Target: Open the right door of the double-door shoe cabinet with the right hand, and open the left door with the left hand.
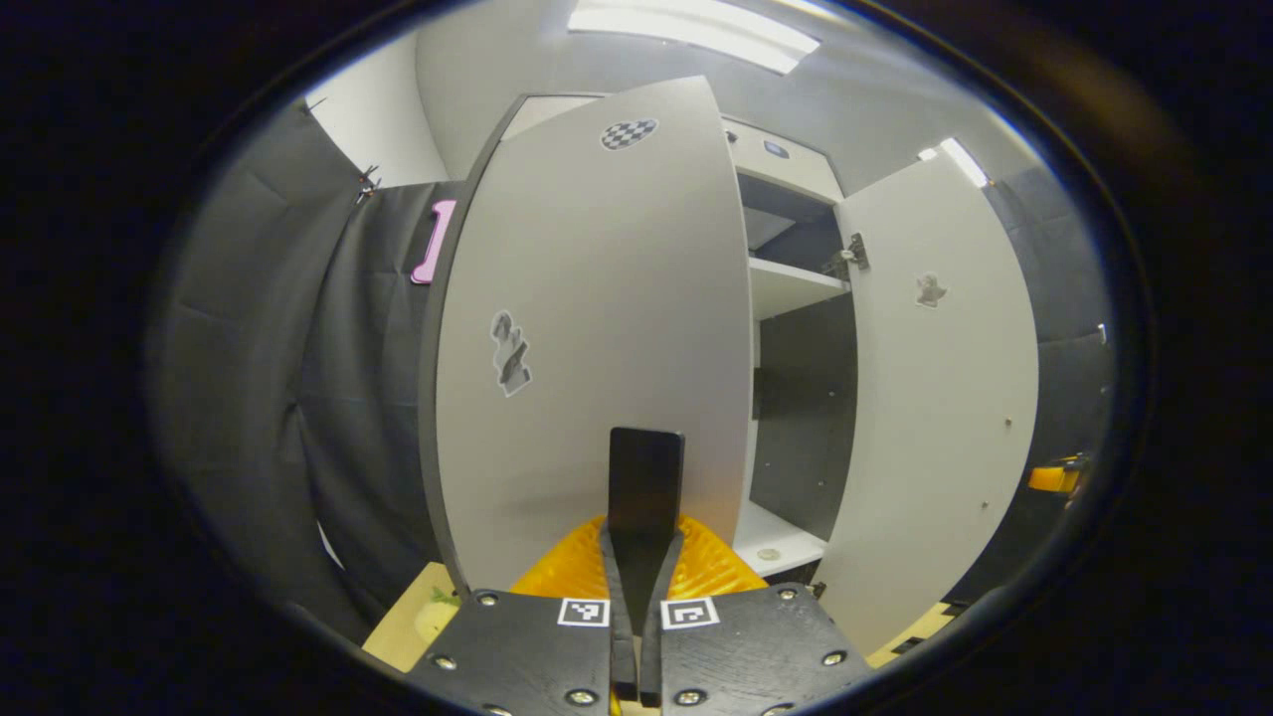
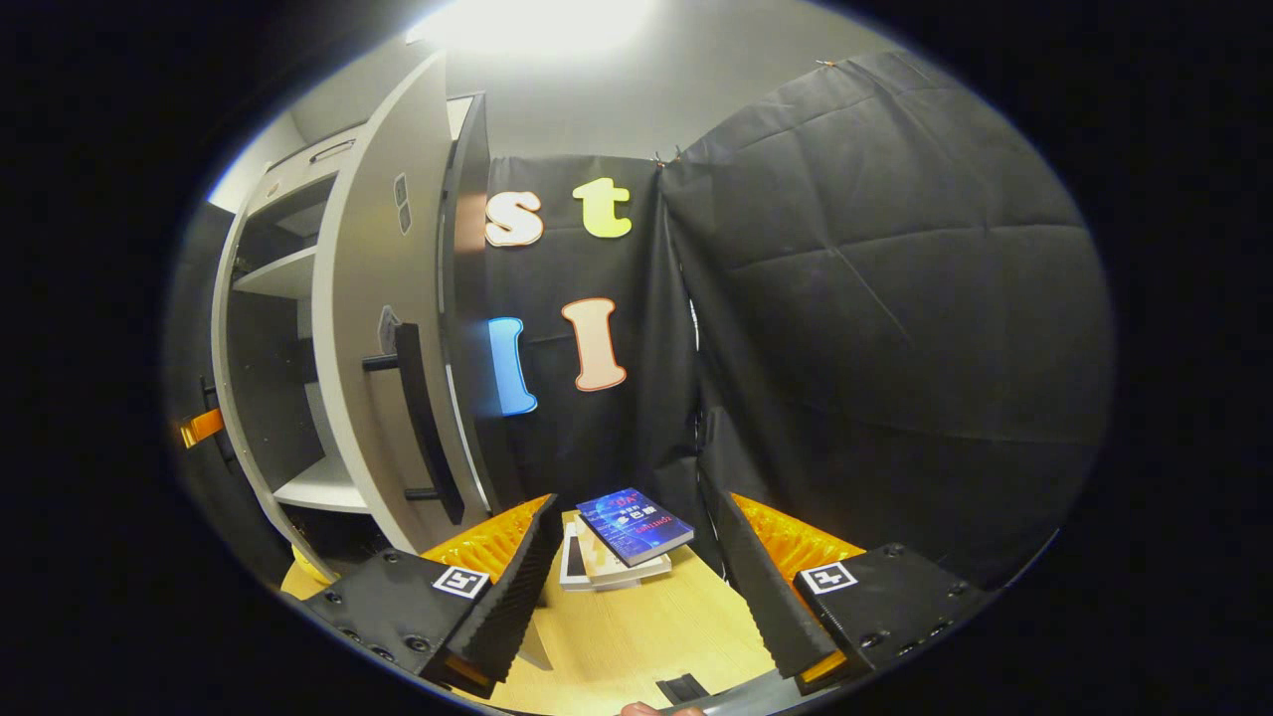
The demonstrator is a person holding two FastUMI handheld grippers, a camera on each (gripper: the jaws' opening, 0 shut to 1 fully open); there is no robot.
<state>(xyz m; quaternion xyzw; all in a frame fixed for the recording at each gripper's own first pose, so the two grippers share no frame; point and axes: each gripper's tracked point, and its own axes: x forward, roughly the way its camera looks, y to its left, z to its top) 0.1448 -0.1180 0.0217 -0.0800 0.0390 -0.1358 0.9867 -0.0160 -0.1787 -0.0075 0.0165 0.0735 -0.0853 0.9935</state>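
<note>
In the left gripper view, the shoe cabinet's left door (image 1: 597, 328) stands partly swung out in front of me. My left gripper (image 1: 646, 542) is shut on that door's black handle (image 1: 646, 477), seen edge-on between the fingers. The right door (image 1: 935, 398) is wide open, baring the shelves (image 1: 791, 283). The right gripper (image 1: 1056, 478) shows small beyond it. In the right gripper view, my right gripper (image 2: 629, 497) is open and holds nothing. The open right door (image 2: 373, 328) with its black handle (image 2: 423, 428) stands to its left, apart from the fingers.
A stack of books (image 2: 625, 542) lies on the wooden table (image 2: 636, 626) between the right gripper's fingers. Black cloth walls (image 2: 875, 298) close in behind and to the right. A person's fingertip (image 2: 646, 709) shows at the bottom edge.
</note>
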